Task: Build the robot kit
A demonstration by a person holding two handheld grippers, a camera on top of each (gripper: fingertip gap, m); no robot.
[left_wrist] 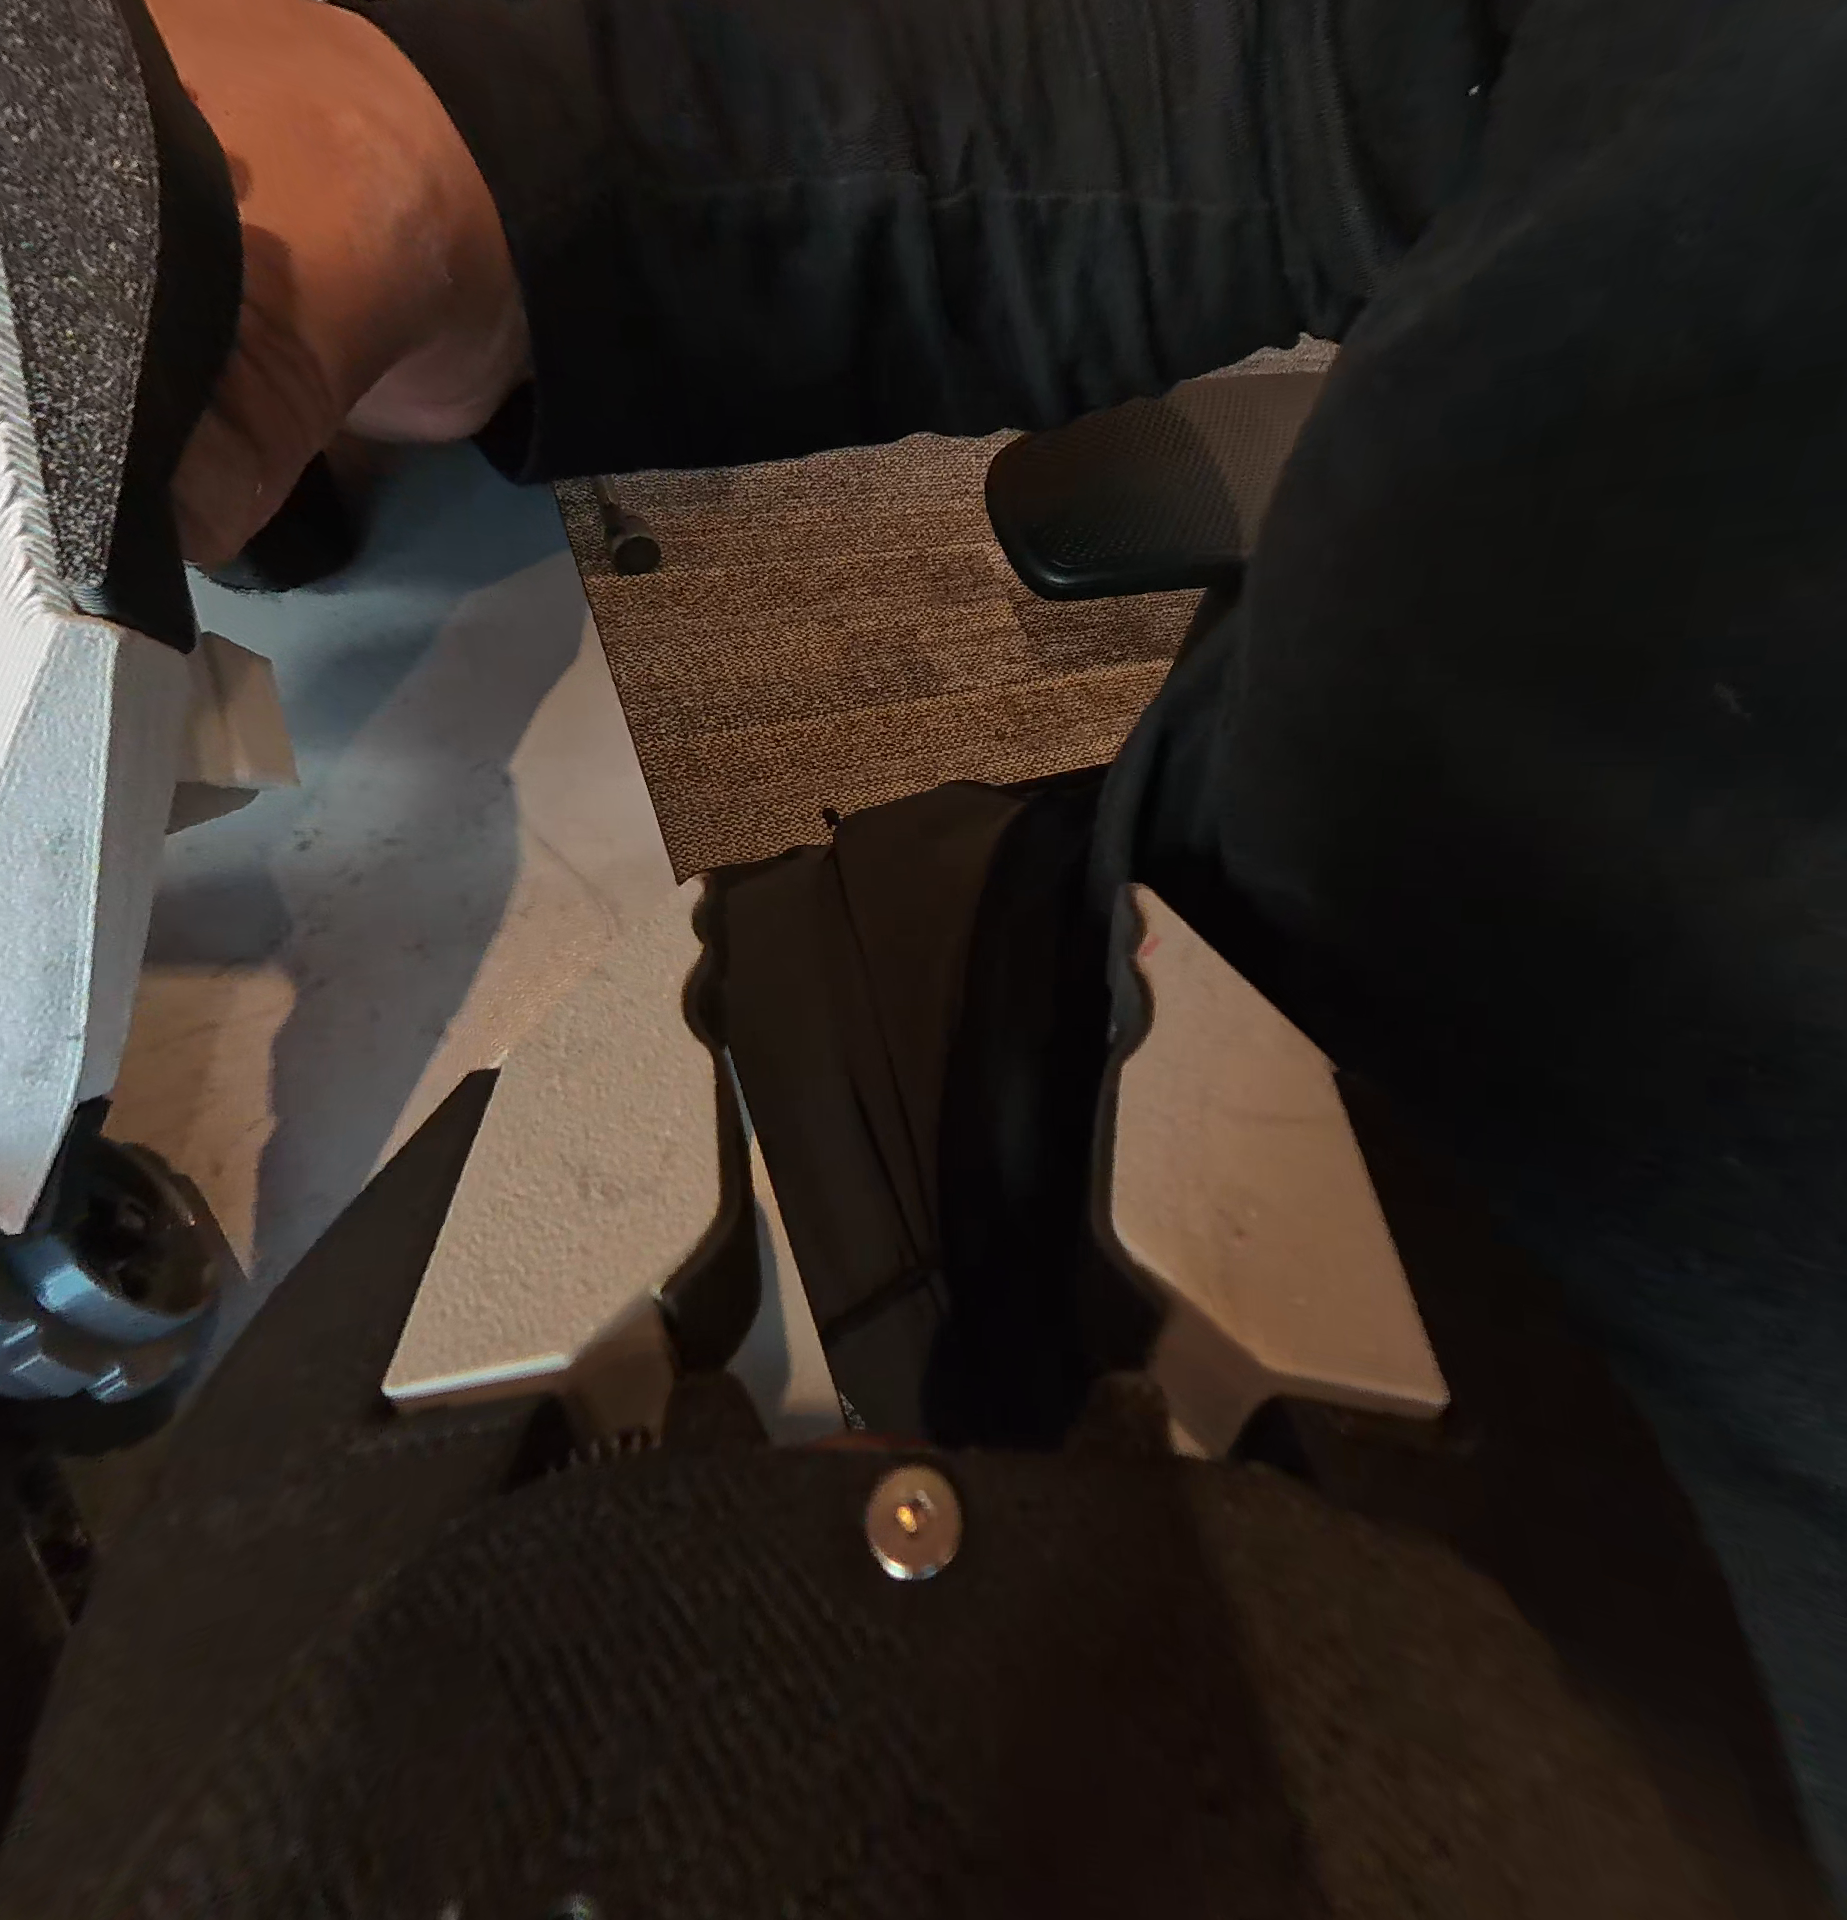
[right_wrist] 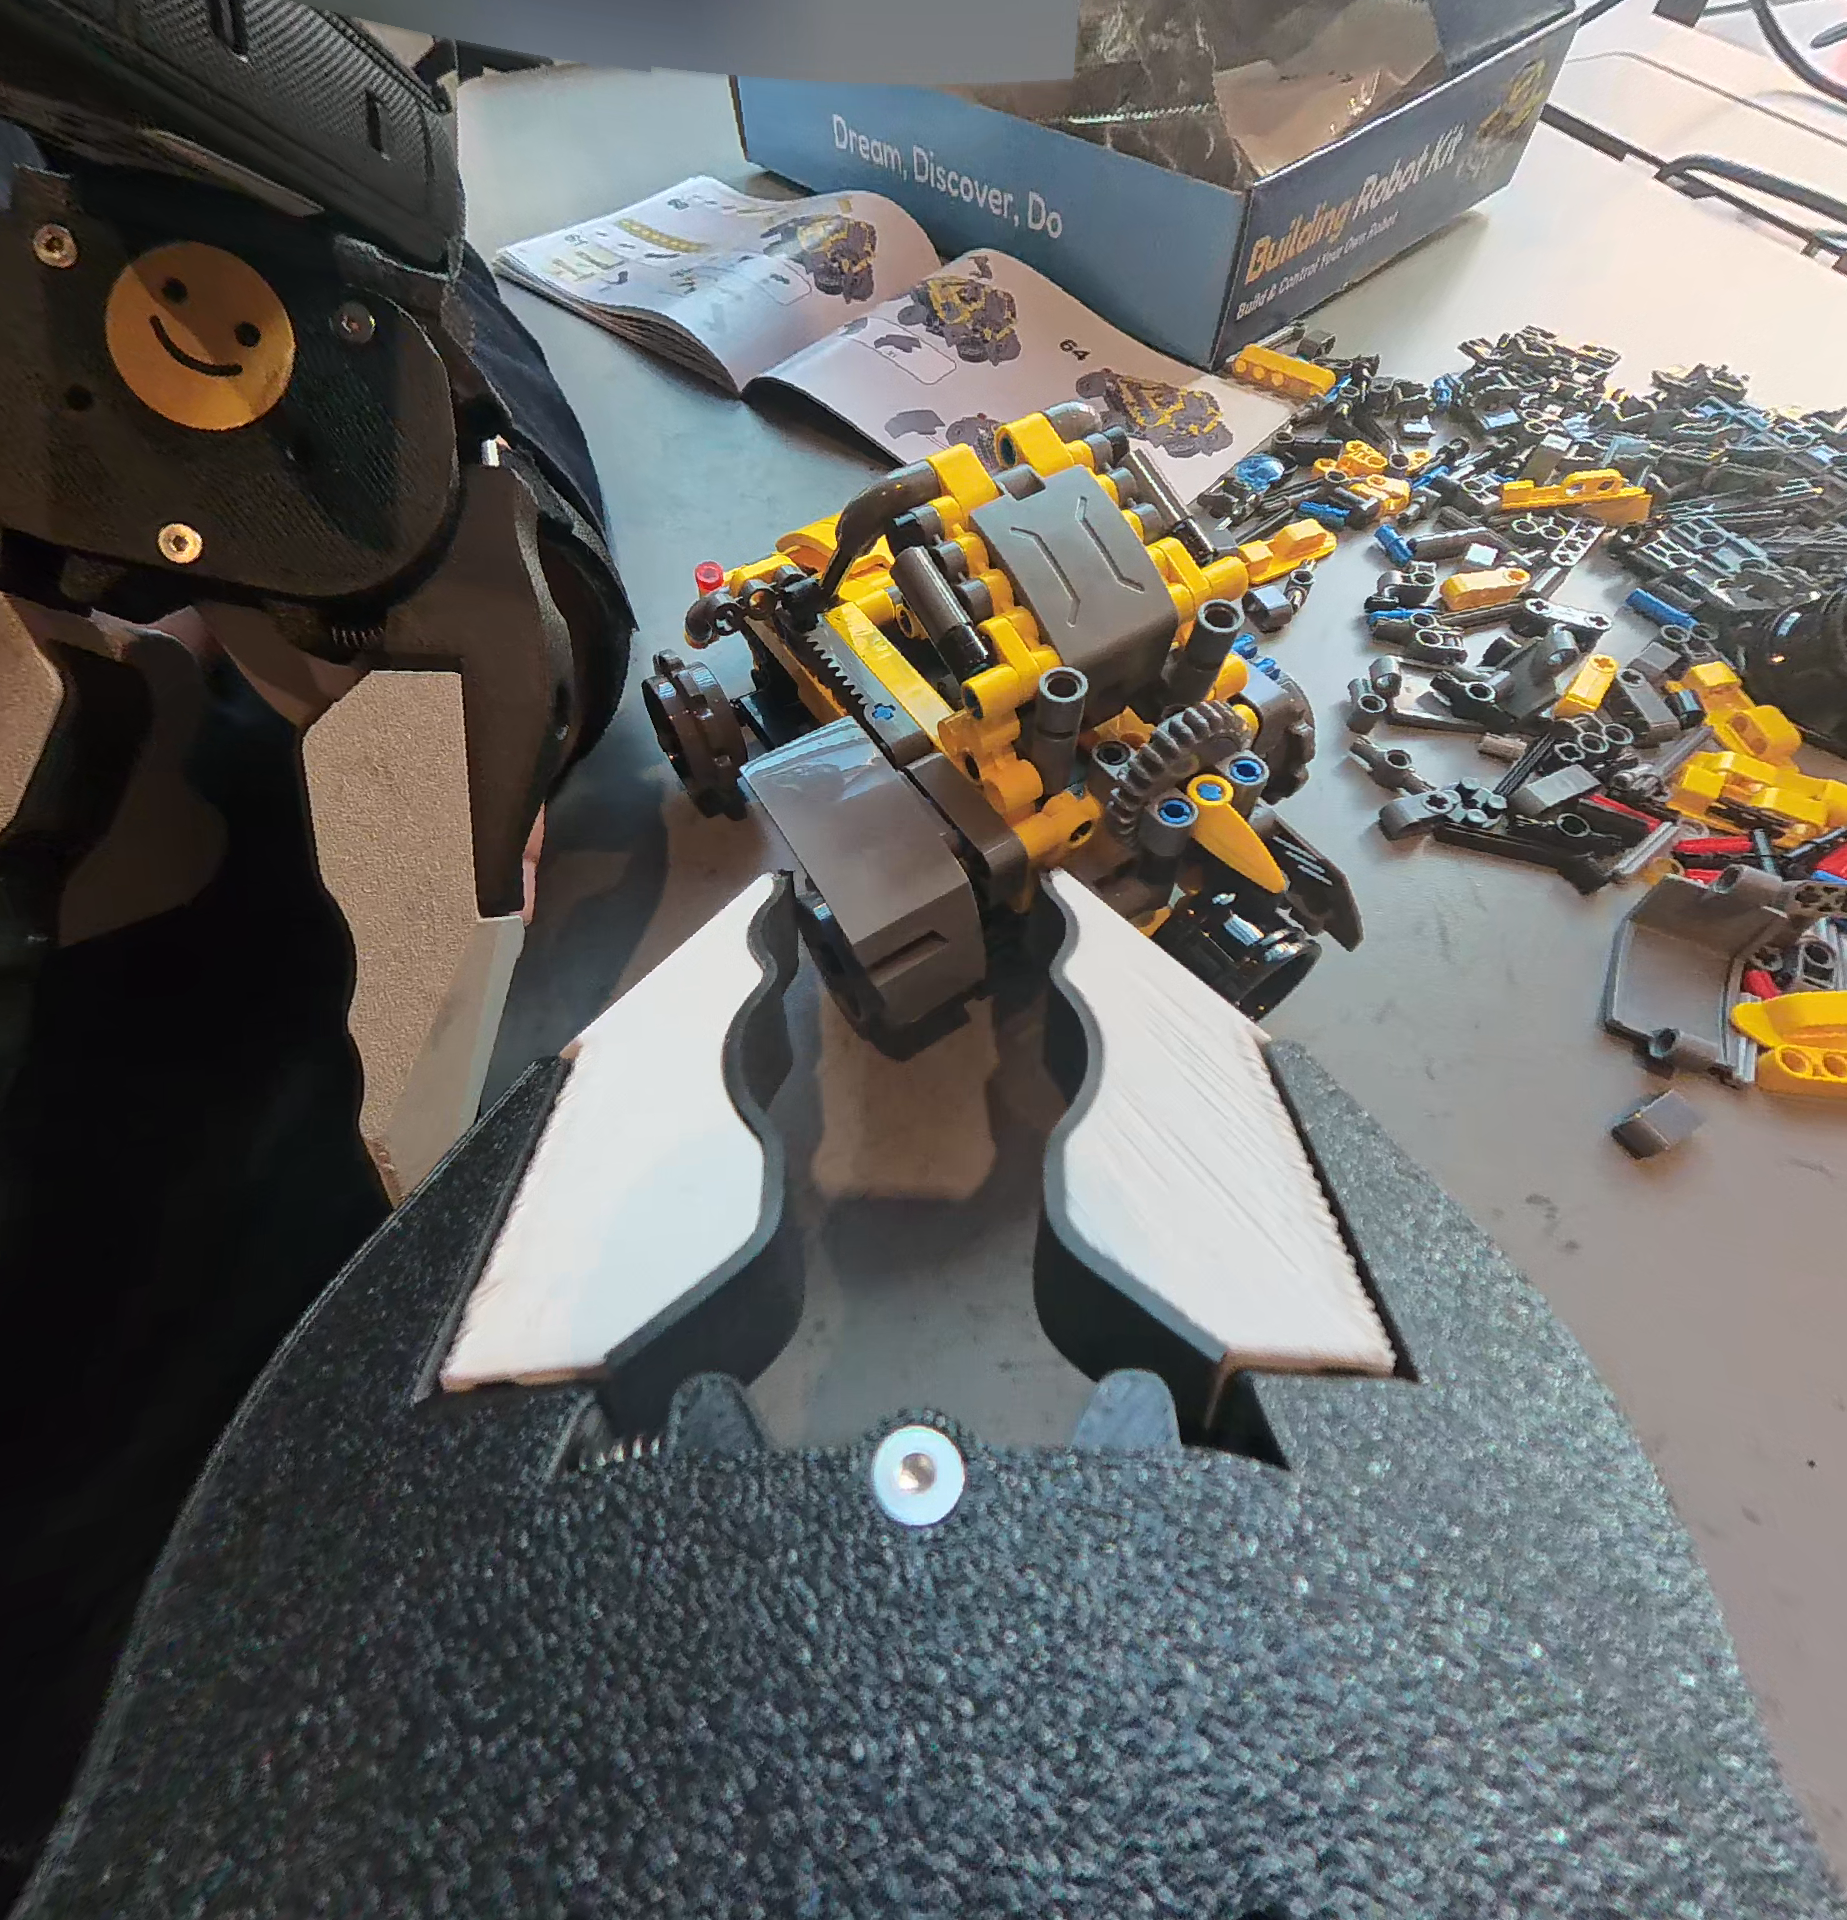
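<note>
The grey bench (right_wrist: pixel 1521 1195) carries everything in the right wrist view, its matte top scuffed and speckled. Far on it sits an open blue cardboard box (right_wrist: pixel 1158 208) with printed sides, and just near of that a stapled instruction booklet (right_wrist: pixel 794 312) lies spread flat on glossy pages. To the right, a wide scatter of loose plastic parts (right_wrist: pixel 1625 623) — yellow, black, grey, blue and red beams, pins and connectors — covers the bench. In the middle stands a half-built model vehicle (right_wrist: pixel 1002 675) of yellow and dark grey studless beams, with a toothed black gear and smooth curved grey panels. The right tongs (right_wrist: pixel 919 904) are spread apart, white ribbed fingers with wavy black inner pads, and the model's near grey curved end sits between the tips; whether the pads touch it I cannot tell, and they do not look clamped. The left tongs (right_wrist: pixel 275 831) show at the left of this view, a black textured body with a round yellow smiling disc. In the left wrist view the left tongs (left_wrist: pixel 914 914) stand released, gripping nothing, aimed down past black clothing at mottled grey-brown carpet (left_wrist: pixel 846 675) and a black dimpled chair armrest (left_wrist: pixel 1137 499) — a bare hand (left_wrist: pixel 347 312) sits at far left.
</note>
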